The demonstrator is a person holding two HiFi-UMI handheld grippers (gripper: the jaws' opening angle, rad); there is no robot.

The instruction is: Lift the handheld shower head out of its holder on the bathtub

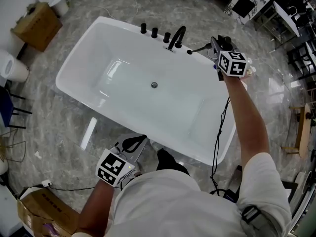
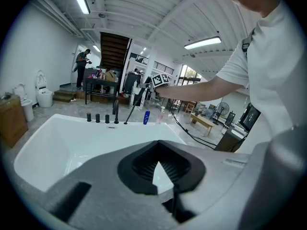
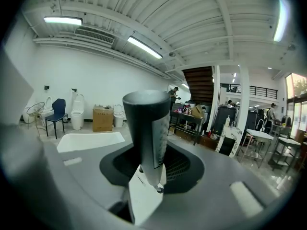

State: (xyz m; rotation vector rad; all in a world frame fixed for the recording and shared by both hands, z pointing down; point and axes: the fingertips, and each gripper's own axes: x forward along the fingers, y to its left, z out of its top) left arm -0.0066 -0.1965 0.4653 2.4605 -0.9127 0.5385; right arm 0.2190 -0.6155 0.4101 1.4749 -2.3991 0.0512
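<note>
A white bathtub (image 1: 74,85) has black knobs and a faucet (image 1: 177,36) on its far rim. My right gripper (image 1: 218,52) hangs above the far right corner, shut on the black stick-shaped shower head (image 1: 213,44). A thin black line runs from the head down to the small holder (image 1: 190,52) on the rim. In the right gripper view the shower head (image 3: 144,128) stands up between the jaws of the right gripper (image 3: 152,174). My left gripper (image 1: 140,139) is at the near rim, shut and empty. The left gripper (image 2: 160,171) looks across the tub at the right gripper (image 2: 154,84).
A blue bottle (image 2: 146,117) stands on the far rim. A cardboard box (image 1: 37,26) and a toilet (image 1: 12,68) are at the left, another box (image 1: 42,211) at the lower left. A black cable (image 1: 217,142) hangs along the tub's right end. Tables stand at the upper right.
</note>
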